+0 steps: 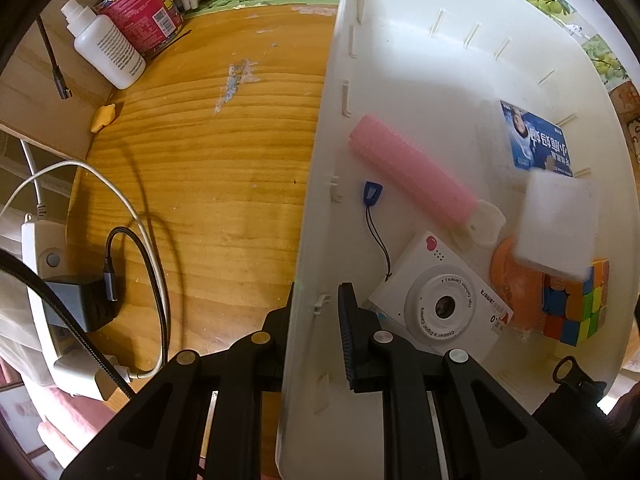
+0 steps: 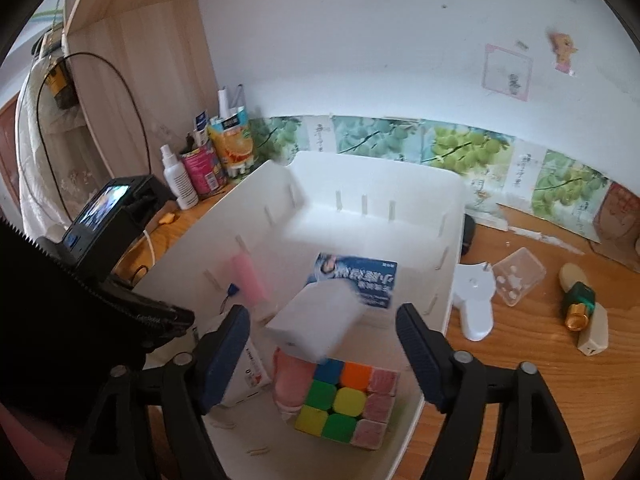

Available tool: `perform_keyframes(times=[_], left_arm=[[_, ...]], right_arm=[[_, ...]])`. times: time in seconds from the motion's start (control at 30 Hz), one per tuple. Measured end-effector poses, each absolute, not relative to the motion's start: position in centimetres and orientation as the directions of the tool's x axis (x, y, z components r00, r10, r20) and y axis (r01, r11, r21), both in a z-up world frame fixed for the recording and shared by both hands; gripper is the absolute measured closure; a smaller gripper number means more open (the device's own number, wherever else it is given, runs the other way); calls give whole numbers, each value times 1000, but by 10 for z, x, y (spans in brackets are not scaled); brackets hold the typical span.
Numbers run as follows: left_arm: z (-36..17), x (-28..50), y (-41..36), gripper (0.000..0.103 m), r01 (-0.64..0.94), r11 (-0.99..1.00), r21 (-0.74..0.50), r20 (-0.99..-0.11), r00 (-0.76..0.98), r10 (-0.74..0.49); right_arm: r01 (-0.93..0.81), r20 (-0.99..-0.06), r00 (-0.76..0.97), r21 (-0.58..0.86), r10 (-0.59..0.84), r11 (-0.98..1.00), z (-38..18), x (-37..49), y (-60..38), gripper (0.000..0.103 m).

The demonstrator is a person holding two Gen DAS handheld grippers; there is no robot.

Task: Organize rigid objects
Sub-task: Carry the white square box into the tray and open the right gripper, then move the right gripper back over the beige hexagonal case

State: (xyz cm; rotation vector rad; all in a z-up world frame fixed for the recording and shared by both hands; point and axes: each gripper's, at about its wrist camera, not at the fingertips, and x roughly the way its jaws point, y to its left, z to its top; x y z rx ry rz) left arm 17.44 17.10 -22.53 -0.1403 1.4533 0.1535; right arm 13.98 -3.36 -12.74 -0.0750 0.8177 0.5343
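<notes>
A white plastic bin (image 1: 400,40) stands on the wooden desk. My left gripper (image 1: 316,300) is shut on the bin's left wall, one finger inside and one outside. Inside lie a pink hair roller (image 1: 412,176), a white toy camera (image 1: 440,304), a blue printed pack (image 1: 536,140), an orange disc (image 1: 512,276) and a colour cube (image 2: 344,396). My right gripper (image 2: 322,316) hangs open over the bin (image 2: 360,176). A blurred white block (image 2: 312,328) sits tilted between its pads, touching neither, just above the cube.
Right of the bin lie a white plastic piece (image 2: 476,300), a clear small box (image 2: 518,276) and a green-gold bottle (image 2: 580,304). Left of it are bare desk (image 1: 208,184), a white bottle (image 1: 106,48), a pink can (image 1: 140,8) and a power strip with cables (image 1: 44,280).
</notes>
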Motion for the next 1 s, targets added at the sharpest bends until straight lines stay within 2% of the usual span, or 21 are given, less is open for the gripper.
perform_keyframes(times=[0.23,0.43,0.8,1.0], left_arm=[[-225,171,173,86,-186,982,-9,-994,113,12],[-225,173,173,86,-178,984,-5,-994,110,15],[-225,184,170,87,-153,988,18,-995,91,32],[-226,189,170,87,-158,987,16,-996,85,30]], right_arm=[[-385,-669,643,139,373,913,-116,142,-61,22],[-228,-647,716,136,261,964,-111,148,-100,22],[54,-647,763,95,20,994,-113,170,-183,22],[154,-656,753,103,-50,983,-121,183,-220,22]])
